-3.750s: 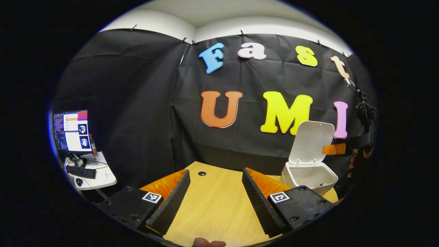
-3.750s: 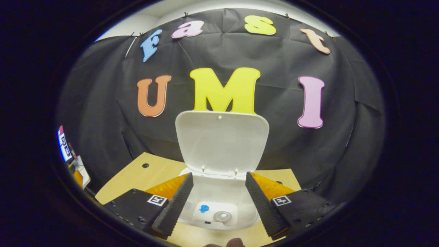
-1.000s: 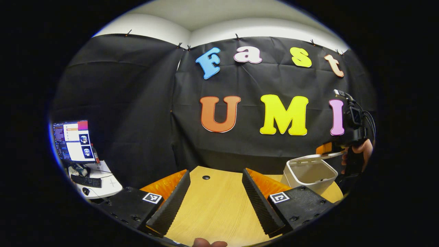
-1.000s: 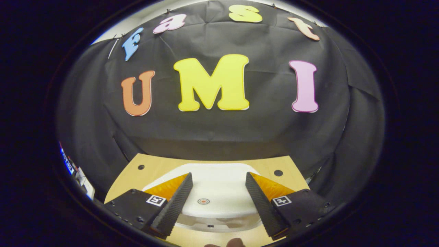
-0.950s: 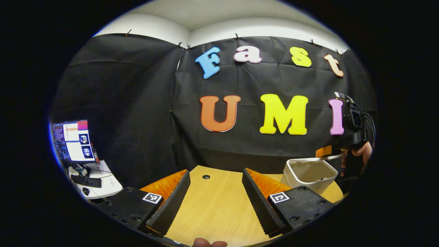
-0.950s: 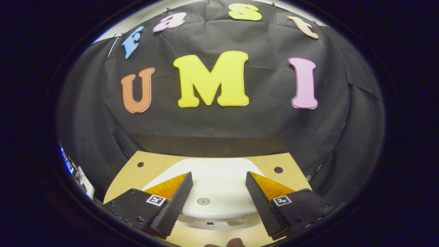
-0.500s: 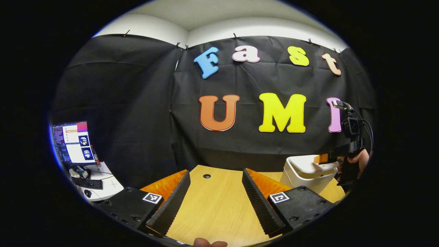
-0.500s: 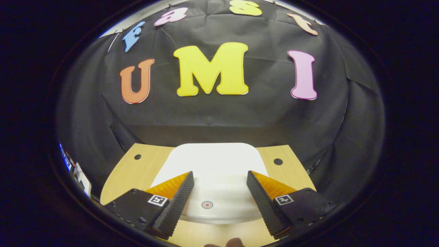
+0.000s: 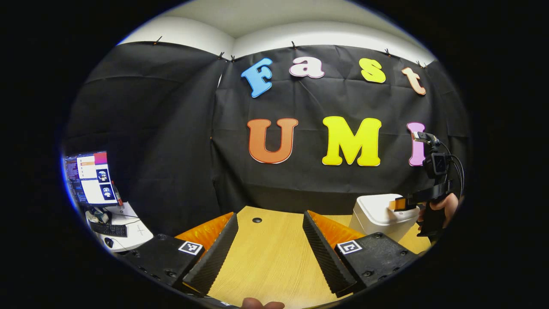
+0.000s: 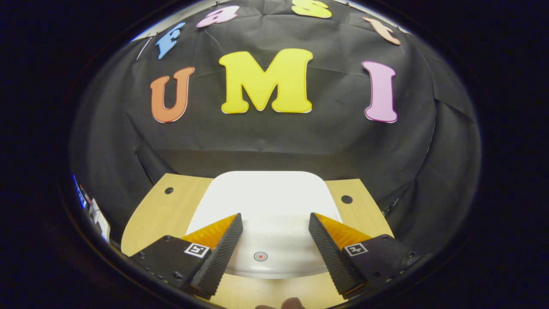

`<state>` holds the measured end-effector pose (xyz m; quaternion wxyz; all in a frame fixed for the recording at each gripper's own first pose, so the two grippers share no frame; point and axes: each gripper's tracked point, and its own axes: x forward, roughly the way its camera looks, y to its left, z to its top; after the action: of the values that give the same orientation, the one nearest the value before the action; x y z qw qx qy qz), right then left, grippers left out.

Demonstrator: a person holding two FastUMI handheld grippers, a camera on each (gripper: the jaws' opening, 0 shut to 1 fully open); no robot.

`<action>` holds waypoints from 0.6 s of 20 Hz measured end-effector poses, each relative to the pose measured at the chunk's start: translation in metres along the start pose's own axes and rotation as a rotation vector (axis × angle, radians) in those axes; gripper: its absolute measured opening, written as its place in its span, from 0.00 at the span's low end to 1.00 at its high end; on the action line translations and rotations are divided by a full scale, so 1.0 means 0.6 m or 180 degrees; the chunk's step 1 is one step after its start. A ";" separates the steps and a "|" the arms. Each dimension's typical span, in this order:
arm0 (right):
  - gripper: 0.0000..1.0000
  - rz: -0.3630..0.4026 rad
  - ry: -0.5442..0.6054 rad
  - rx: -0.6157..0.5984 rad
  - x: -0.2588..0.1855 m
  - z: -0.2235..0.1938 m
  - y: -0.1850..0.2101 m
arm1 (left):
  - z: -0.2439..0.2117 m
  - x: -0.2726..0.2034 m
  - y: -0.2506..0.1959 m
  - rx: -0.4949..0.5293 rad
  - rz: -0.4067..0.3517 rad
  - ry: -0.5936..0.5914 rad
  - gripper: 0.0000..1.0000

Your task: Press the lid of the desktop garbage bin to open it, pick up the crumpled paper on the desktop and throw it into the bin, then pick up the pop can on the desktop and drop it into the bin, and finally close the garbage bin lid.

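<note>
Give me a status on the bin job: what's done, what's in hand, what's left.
Done, apparently: the bin lid lies flat and closed on the white bin, and no paper or can lies on the visible desk. In hand: nothing; the right claw sits open over the lid, the left claw open above the desk. Left: probably just pulling back.

Both views are evenly and fairly brightly lit from overhead, and no hard shadows are cast. The bin lid ahead of the right gripper is rendered almost blown-out white, with a faint grey band across it between the fingers. Mild sheen is seen on the wooden desk ahead of the left gripper. Strong fisheye bending is seen toward the edges. Focus is held sharp throughout; no motion blur is noted.
</note>
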<state>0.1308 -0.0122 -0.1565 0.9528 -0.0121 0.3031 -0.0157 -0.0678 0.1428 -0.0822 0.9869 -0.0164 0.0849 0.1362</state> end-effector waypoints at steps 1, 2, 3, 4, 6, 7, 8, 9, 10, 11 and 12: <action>0.98 0.0004 -0.0019 -0.0003 0.000 0.000 0.000 | 0.005 0.000 0.000 0.0005 0.0001 -0.0010 0.98; 0.98 0.0007 -0.0034 -0.0019 0.001 0.000 0.000 | 0.008 0.000 0.001 0.0010 0.0008 -0.0022 0.98; 0.98 0.0010 -0.0045 -0.0020 0.001 -0.001 0.000 | 0.009 -0.001 0.002 0.0001 0.0005 -0.0036 0.98; 0.98 0.0005 -0.0056 -0.0007 0.002 -0.001 -0.001 | 0.008 -0.002 -0.002 -0.0013 -0.0015 -0.0040 0.98; 0.99 -0.0034 -0.0054 -0.0047 0.004 -0.004 0.000 | 0.003 0.001 -0.008 -0.0009 -0.0043 -0.0020 0.98; 0.99 -0.0061 -0.0031 -0.0112 0.005 -0.012 0.002 | 0.002 0.002 -0.010 -0.0016 -0.0059 -0.0017 0.98; 0.96 -0.0076 -0.0060 -0.0175 0.007 -0.014 0.003 | 0.000 0.001 -0.016 -0.0040 -0.0081 -0.0015 0.98; 0.99 -0.0073 -0.0103 -0.0211 0.007 -0.015 0.005 | -0.005 0.003 -0.021 -0.0062 -0.0107 0.0000 0.98; 1.00 -0.0063 -0.0155 -0.0226 0.008 -0.016 0.006 | -0.011 0.003 -0.027 -0.0069 -0.0134 0.0024 0.98; 0.98 -0.0057 -0.0205 -0.0274 0.009 -0.019 0.005 | -0.016 0.005 -0.031 -0.0063 -0.0155 0.0043 0.98; 1.00 -0.0058 -0.0257 -0.0305 0.008 -0.019 0.004 | -0.017 0.006 -0.034 -0.0056 -0.0177 0.0057 0.98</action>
<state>0.1279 -0.0100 -0.1686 0.9623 -0.0611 0.2647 -0.0094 -0.0607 0.1232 -0.0928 0.9893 -0.0286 0.0920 0.1093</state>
